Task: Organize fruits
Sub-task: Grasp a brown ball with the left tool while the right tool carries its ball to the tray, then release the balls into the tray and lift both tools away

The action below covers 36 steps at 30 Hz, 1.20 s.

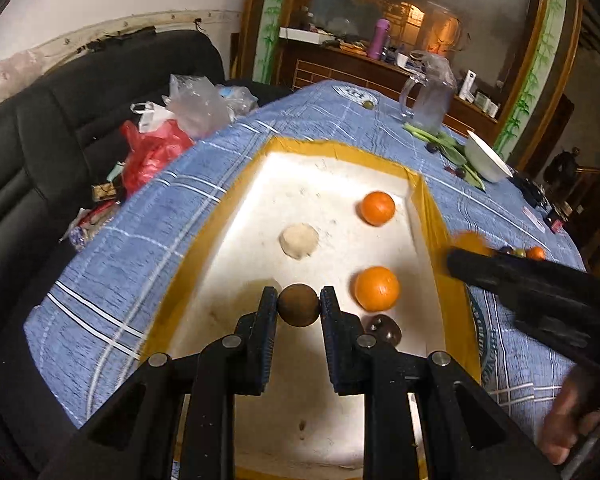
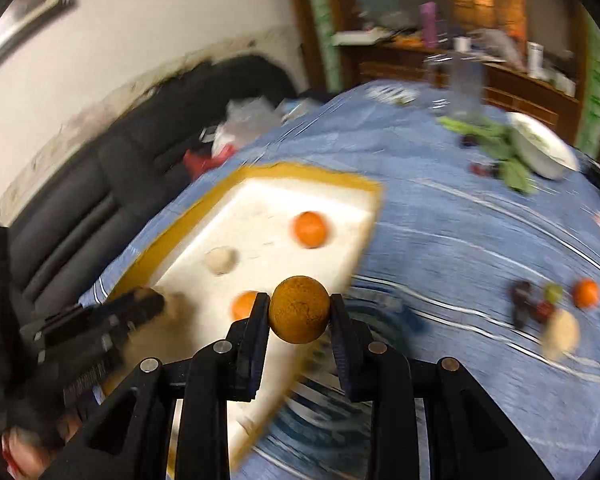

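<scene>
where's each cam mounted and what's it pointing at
Left wrist: sits on the left gripper, looking down into the white tray over its brown fruit; the right gripper enters at right.
Right wrist: sits on the right gripper, holding an orange-brown fruit by the tray's edge; the left gripper shows at left.
Shared: tray, oranges, blue tablecloth.

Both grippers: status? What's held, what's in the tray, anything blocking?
Left gripper shut on brown fruit above tray. Right gripper shut on orange-brown fruit beside the tray. Two oranges, pale fruit already in. Nothing blocking.
</scene>
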Motion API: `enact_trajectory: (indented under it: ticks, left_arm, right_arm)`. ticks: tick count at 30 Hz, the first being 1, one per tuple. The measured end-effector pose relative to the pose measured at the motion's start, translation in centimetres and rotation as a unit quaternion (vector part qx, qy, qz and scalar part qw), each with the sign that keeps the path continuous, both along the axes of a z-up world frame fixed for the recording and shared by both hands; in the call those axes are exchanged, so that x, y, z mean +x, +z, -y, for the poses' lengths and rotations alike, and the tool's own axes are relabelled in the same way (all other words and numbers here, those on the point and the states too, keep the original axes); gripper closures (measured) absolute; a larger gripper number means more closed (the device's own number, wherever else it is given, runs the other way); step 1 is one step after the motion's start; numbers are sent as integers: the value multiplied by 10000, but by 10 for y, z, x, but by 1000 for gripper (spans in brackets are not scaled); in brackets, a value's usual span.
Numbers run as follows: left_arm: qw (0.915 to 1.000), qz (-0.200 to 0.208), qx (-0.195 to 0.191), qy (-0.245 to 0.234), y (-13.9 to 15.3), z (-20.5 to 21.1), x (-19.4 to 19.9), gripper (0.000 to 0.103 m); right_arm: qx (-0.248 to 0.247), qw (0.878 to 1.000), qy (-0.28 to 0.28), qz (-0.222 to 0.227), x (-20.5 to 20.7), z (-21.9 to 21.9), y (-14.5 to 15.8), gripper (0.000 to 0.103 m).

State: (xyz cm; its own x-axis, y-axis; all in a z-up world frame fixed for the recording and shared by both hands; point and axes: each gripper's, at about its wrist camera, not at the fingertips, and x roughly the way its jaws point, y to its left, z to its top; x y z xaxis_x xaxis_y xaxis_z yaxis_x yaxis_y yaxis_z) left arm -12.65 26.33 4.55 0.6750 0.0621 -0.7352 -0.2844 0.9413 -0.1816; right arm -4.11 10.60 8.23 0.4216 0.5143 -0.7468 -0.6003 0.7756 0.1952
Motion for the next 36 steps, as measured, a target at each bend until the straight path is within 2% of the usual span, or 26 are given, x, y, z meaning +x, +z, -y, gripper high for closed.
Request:
enact_trajectory:
  ticks: [4, 5, 6, 7, 9, 13, 16, 17, 18, 22, 30, 33, 36]
  left_arm:
    - [10000, 37, -74, -12, 0, -4, -5, 81]
    - [9999, 39, -128, -29, 0, -6, -6, 77]
    - [9997, 52, -218, -36, 1, -9, -7, 66]
    - [9995, 89, -304, -26, 2, -12, -9, 60]
    - [9994, 145, -305, 69, 5, -16, -12, 55]
    - [9986, 243, -475, 61, 10, -24, -18, 46]
    - [9982, 367, -476, 31, 19, -23, -23, 43]
    - [9980, 420, -469, 17, 24, -21, -25, 39]
    - [9977, 476, -472, 3, 27, -19, -27, 37]
    - [9969, 621, -473, -111, 39, -10, -34, 36]
    - [9922, 1024, -251, -659, 87, 36, -58, 36]
    - [9869, 1216, -270, -1025, 115, 53, -69, 36]
    - [9789, 1454, -240, -1413, 149, 64, -86, 36]
  right_arm:
    - [-271, 9988, 278, -305, 17, -50, -18, 71]
    - [-359, 9982, 353, -315, 20, -59, -21, 71]
    - [-475, 9975, 431, -310, 23, -69, -24, 71]
    - [-592, 9968, 464, -287, 24, -76, -28, 71]
    - [-750, 9953, 523, -307, 26, -85, -33, 70]
    - [-683, 9961, 516, -203, 23, -82, -26, 60]
    - [-604, 9973, 420, 30, 17, -72, -8, 59]
    - [-600, 9974, 384, 124, 14, -69, -2, 59]
    - [-592, 9974, 340, 219, 11, -62, 6, 58]
    - [-448, 9979, 105, 459, -3, -29, 30, 50]
    - [-80, 9948, -713, 728, -42, 73, 74, 50]
    - [42, 9896, -1056, 977, -57, 118, 109, 50]
    - [-3, 9779, -1430, 1526, -76, 164, 159, 50]
